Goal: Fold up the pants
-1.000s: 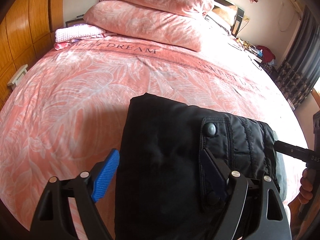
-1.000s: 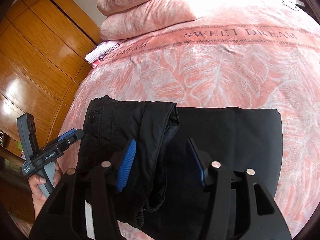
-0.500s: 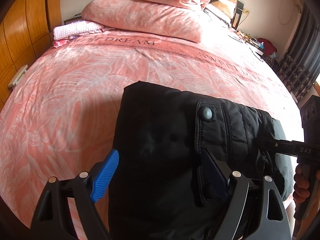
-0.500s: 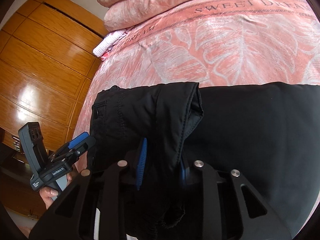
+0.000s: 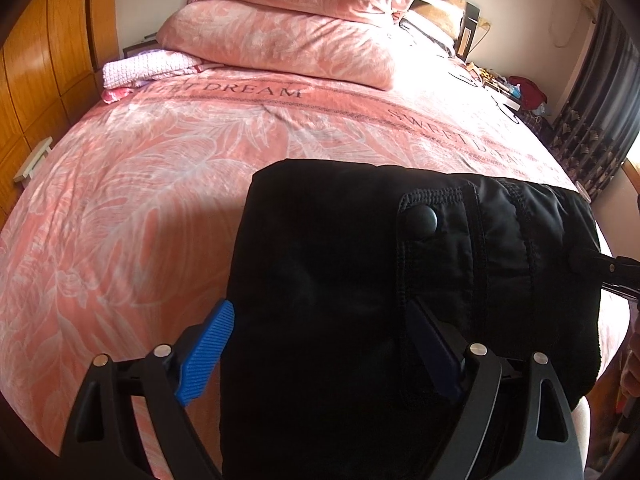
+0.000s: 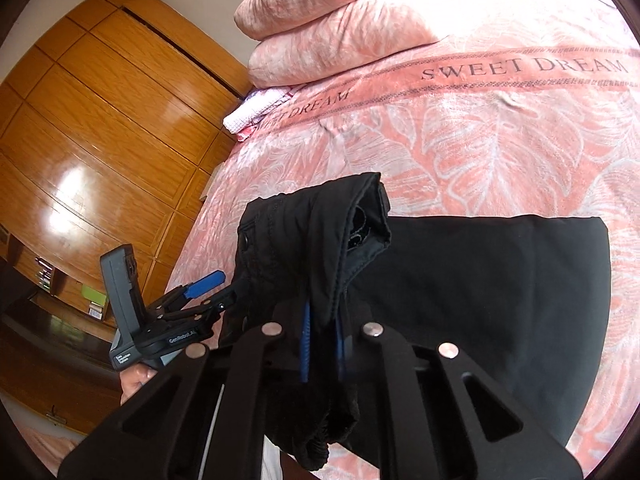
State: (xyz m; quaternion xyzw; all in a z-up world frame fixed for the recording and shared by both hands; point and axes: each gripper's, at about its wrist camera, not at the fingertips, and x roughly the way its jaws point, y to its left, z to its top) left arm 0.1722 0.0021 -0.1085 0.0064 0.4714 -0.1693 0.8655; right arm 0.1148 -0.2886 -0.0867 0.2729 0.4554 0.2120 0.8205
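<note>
Black pants [image 5: 344, 280] lie folded on the pink bed near its front edge; the waistband with a snap button [image 5: 423, 219] faces me. My left gripper [image 5: 320, 356] is open, its blue pads [image 5: 204, 356] straddling the pants' near edge. It also shows in the right wrist view [image 6: 208, 292], still open, beside the waistband. My right gripper [image 6: 322, 344] is shut on the waistband fabric of the pants [image 6: 480, 300] and lifts that edge off the lower layers.
Pink leaf-print bedspread [image 5: 160, 184] covers the bed. Two pink pillows [image 5: 288, 36] and a folded pink cloth [image 5: 148, 70] lie at the head. A wooden wardrobe [image 6: 100, 128] stands along the left side. Dark curtains [image 5: 592, 120] hang at the right.
My right gripper closed on the waistband edge and raised it. My left gripper stayed open and shifted slightly forward over the pants.
</note>
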